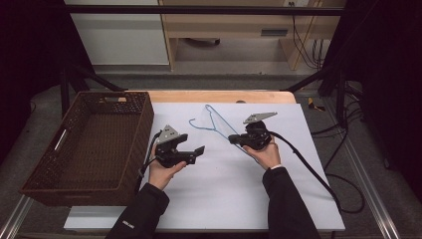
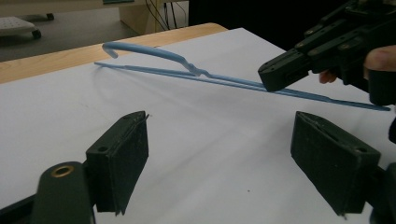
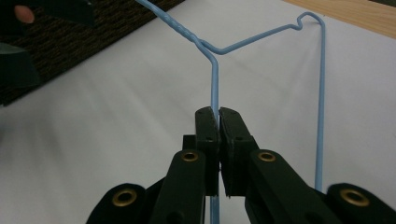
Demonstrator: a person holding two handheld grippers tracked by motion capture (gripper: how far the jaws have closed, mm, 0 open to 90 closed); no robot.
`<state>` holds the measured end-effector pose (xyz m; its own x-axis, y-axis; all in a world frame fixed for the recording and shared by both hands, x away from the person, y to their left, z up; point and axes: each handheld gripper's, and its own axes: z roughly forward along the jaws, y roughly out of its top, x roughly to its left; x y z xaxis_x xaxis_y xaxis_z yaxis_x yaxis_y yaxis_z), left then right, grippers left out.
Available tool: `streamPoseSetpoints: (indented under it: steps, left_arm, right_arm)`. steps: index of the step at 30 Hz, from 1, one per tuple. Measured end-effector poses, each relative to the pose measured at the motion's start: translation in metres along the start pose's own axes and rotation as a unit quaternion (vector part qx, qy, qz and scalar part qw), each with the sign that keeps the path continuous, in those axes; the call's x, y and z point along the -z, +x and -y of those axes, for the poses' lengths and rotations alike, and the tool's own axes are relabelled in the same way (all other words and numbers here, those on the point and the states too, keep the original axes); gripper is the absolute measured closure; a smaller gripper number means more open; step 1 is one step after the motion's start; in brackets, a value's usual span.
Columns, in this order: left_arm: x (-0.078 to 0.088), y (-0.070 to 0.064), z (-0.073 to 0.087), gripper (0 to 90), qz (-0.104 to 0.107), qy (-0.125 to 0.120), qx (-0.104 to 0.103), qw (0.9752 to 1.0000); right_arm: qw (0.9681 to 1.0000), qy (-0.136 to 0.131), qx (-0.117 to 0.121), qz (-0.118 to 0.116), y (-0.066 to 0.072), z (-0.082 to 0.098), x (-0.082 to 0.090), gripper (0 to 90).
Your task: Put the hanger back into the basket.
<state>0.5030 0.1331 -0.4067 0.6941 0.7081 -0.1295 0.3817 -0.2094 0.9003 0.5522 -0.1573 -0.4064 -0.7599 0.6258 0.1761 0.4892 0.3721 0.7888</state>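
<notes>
Right gripper view, nearest first: the right gripper (image 3: 218,121) has its jaws pressed together on one sloping arm of the light-blue wire hanger (image 3: 215,79), which runs up toward twelve o'clock to the twisted neck. High view puts the hanger on the white table cover (image 1: 224,189), its hook pointing to about eleven o'clock, with the left gripper (image 1: 198,153) at nine o'clock of it, jaws spread wide and holding nothing. The hanger looks light, springy and thin, likely to pivot or slip in a single pinch; a second hold near the twisted neck would probably steady it. Farther at ten o'clock sits the brown wicker basket (image 1: 144,124), well apart, with nothing between.
</notes>
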Motion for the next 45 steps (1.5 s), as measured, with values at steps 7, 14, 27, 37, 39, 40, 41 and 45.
streamPoseSetpoints:
  steps: [7,14,27,37,39,40,41,45]
  left_arm:
    - [-0.021,0.009,-0.004,26.8,0.002,0.004,0.000,1.0000]
    - [-0.038,0.011,-0.009,34.5,0.008,0.005,-0.013,0.9999]
    - [-0.057,0.009,-0.018,65.3,0.017,-0.003,-0.019,0.9997]
    - [-0.058,0.009,-0.020,83.1,0.026,-0.013,-0.010,0.9995]
    - [-0.058,0.008,-0.020,84.2,0.030,-0.017,-0.008,0.9994]
    - [-0.058,0.007,-0.020,84.5,0.032,-0.016,-0.009,0.9993]
    - [-0.059,0.007,-0.020,84.9,0.032,-0.018,-0.009,0.9993]
    - [-0.060,0.004,-0.020,85.3,0.026,-0.012,-0.016,0.9995]
  right_arm:
    - [1.0000,-0.001,0.001,-0.002,-0.001,0.002,0.002,87.9]
    - [1.0000,-0.002,0.001,-0.003,0.000,0.002,0.004,87.8]
    - [1.0000,-0.001,0.001,-0.006,0.000,0.005,0.004,87.8]
    - [0.9999,-0.004,-0.006,-0.010,-0.001,0.010,0.004,87.8]
    - [1.0000,-0.001,-0.003,-0.009,-0.002,0.011,0.002,87.8]
    - [1.0000,-0.001,-0.004,-0.007,-0.001,0.011,0.002,87.7]
    - [1.0000,0.002,-0.003,-0.009,-0.002,0.012,0.001,87.7]
    - [0.9999,0.003,-0.005,-0.009,-0.002,0.016,-0.001,87.6]
